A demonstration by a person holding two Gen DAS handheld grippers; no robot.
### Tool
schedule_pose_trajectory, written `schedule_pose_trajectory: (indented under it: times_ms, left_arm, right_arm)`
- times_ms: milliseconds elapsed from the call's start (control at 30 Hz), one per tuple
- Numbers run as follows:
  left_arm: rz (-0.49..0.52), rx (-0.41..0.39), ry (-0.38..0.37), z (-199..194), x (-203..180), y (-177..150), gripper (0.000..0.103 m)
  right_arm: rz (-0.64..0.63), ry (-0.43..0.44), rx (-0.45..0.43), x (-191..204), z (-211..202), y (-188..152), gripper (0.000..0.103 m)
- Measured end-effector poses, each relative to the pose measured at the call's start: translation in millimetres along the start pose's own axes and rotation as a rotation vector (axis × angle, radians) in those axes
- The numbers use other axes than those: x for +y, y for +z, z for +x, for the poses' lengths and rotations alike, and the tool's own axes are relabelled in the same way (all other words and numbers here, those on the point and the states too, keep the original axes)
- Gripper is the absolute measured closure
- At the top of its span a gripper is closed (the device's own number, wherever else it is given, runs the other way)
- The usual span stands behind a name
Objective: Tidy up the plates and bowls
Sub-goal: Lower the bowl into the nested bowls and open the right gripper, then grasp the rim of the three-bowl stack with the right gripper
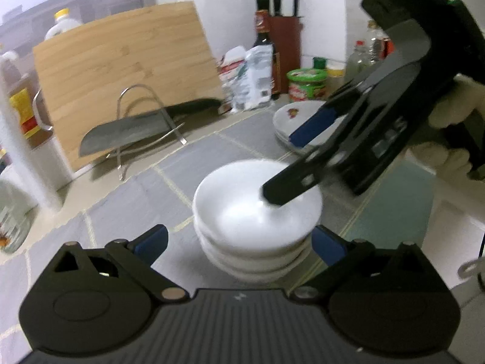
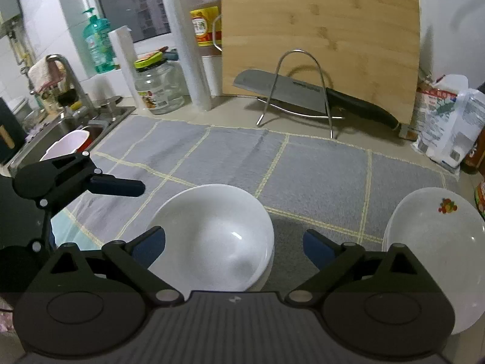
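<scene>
A stack of white bowls (image 1: 242,212) stands on the grey checked mat (image 1: 127,212), and in the right wrist view the top bowl (image 2: 212,233) shows an empty inside. My left gripper (image 1: 239,244) is open, its blue pads on either side of the stack and not pressing it. My right gripper (image 2: 233,248) is open too, straddling the bowl's near rim. From the left wrist view, the right gripper (image 1: 292,163) reaches in from the right, one fingertip over the top bowl. A stack of white plates (image 1: 291,115) with a fruit print lies to the right (image 2: 433,242).
A bamboo cutting board (image 2: 321,36) leans at the back behind a wire rack (image 2: 300,91) holding a cleaver (image 2: 279,89). Bags (image 2: 448,121), bottles and a knife block (image 1: 285,45) line the back right. A sink (image 2: 69,127), a glass jar (image 2: 159,88) and paper rolls are at the left.
</scene>
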State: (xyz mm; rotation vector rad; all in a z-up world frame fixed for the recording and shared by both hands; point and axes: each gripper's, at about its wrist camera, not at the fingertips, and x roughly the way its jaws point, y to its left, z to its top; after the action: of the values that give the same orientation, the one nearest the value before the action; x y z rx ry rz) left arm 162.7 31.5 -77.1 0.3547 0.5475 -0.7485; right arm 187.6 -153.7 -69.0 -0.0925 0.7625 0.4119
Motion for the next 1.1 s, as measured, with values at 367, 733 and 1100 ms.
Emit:
schedule_pose_trajectory:
  times_ms: [367,733,1100]
  left_arm:
    - [-0.099,0.113,0.043,13,1,-31,0.002]
    - [-0.008,0.118,-0.088,41,13,-47,0.002]
    - [0.028,0.142,-0.171,58,30,-52,0.003]
  right_arm:
    - [-0.117,0.078,0.000,-3,-14,-20,0.000]
    - [-0.112,-0.100,0.131,4,28,-62,0.000]
    - [-0.131,-0.134,0.148,2,59,-70,0.000]
